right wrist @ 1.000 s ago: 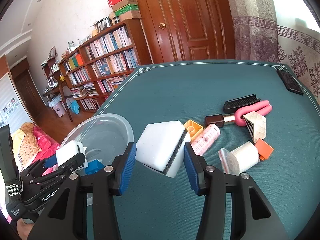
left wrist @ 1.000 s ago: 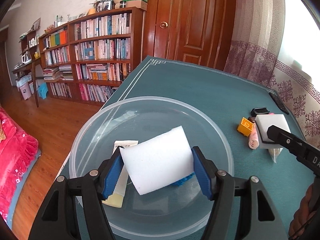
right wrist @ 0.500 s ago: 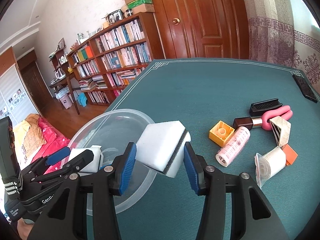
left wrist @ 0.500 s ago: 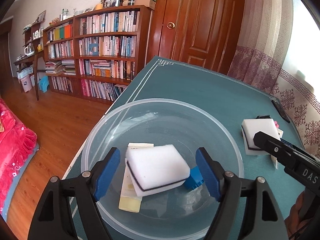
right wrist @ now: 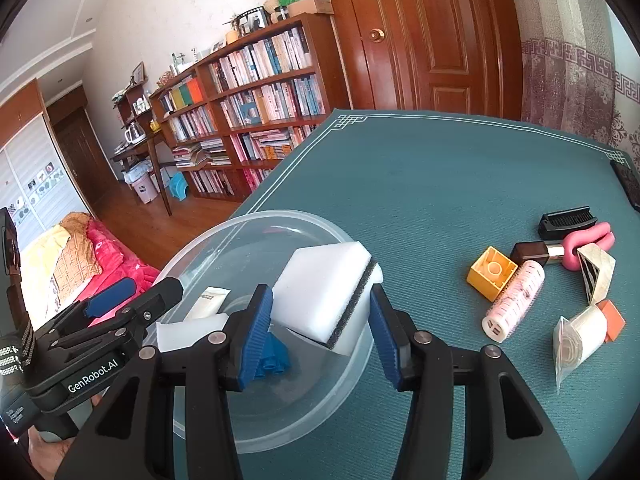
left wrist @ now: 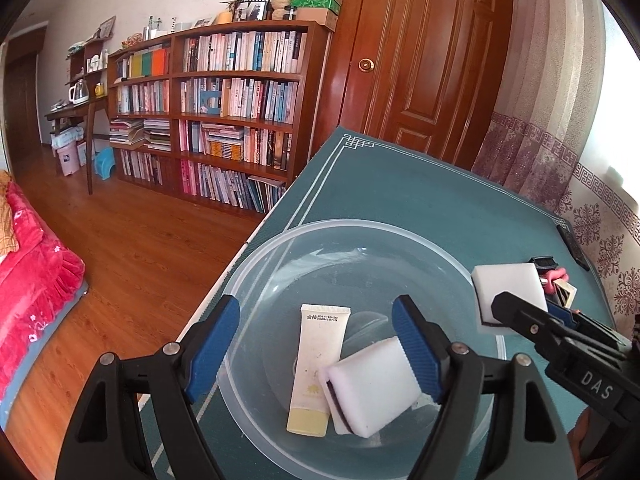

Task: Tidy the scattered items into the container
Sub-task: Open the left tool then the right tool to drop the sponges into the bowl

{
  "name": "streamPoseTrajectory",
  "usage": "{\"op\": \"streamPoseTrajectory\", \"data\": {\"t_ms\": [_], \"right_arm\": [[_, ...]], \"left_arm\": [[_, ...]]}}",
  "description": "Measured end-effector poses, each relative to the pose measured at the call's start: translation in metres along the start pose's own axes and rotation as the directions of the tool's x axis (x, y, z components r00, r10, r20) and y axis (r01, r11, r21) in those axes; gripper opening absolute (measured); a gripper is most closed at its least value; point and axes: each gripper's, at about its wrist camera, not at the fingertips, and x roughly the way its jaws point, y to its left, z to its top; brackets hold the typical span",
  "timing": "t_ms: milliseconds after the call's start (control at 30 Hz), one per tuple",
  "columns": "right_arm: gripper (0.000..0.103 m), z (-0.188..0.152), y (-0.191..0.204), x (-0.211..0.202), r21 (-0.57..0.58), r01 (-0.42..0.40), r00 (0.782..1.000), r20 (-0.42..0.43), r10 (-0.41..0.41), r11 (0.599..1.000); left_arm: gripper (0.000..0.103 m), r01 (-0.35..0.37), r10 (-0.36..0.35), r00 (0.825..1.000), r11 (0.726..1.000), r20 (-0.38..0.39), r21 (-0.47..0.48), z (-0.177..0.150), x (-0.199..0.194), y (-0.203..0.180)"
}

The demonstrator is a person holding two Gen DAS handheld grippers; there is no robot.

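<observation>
Clamping a white sponge [right wrist: 326, 286] with a dark scouring layer between their blue pads, the fingers of the right gripper [right wrist: 320, 316] hold it above the near edge of the clear plastic bowl [right wrist: 256, 220], tilted so the dark layer faces right. The left gripper [left wrist: 316, 348] has its fingers spread wide apart with nothing between them, poised over the same bowl [left wrist: 280, 248]; a second white sponge [left wrist: 372, 384] lies inside on the bowl's floor, resting against the right finger's pad side in that view and leaning partly on a cream tube [left wrist: 318, 364] that lies lengthwise in the bowl. A small blue piece [right wrist: 274, 356] sits on the bowl floor too, seen beneath the right gripper's left finger. Outward on the teal table [right wrist: 440, 168], to the right of the bowl, the loose items lie clustered: a yellow brick [right wrist: 493, 273] touching a pink patterned roll [right wrist: 514, 302], a dark lipstick-like case [right wrist: 532, 253], a pink curved handle [right wrist: 588, 240] beside a black comb piece [right wrist: 566, 220], a striped wedge [right wrist: 594, 272], and a bagged white roll [right wrist: 576, 338] next to an orange block [right wrist: 614, 320]. A bookshelf [left wrist: 224, 120] and wooden door [left wrist: 424, 60] stand beyond.
</observation>
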Motion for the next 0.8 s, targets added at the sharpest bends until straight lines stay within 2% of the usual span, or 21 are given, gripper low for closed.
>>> {"op": "streamPoseTrajectory", "data": {"t_ms": [233,333,533,800], "right_arm": [[0.057,0.001,0.007,0.009,-0.006,-0.025,0.999,-0.023,0.025,1.000],[0.062,0.001,0.008,0.013,-0.001,-0.051,0.998,-0.034,0.051,0.999],[0.063,0.000,0.009,0.012,-0.012,-0.078,0.997,-0.027,0.077,0.997],[0.063,-0.006,0.001,0.005,0.001,-0.066,0.998,-0.018,0.066,0.998]], "left_arm": [[0.082,-0.005,0.005,1.000,1.000,-0.003,-0.011,0.001,0.001,0.001],[0.082,-0.006,0.006,1.000,1.000,-0.004,-0.012,0.001,0.002,0.002],[0.082,-0.004,0.004,1.000,1.000,-0.005,-0.010,0.001,0.002,0.002],[0.082,0.002,-0.002,1.000,1.000,-0.005,-0.001,-0.003,0.001,-0.001]]}}
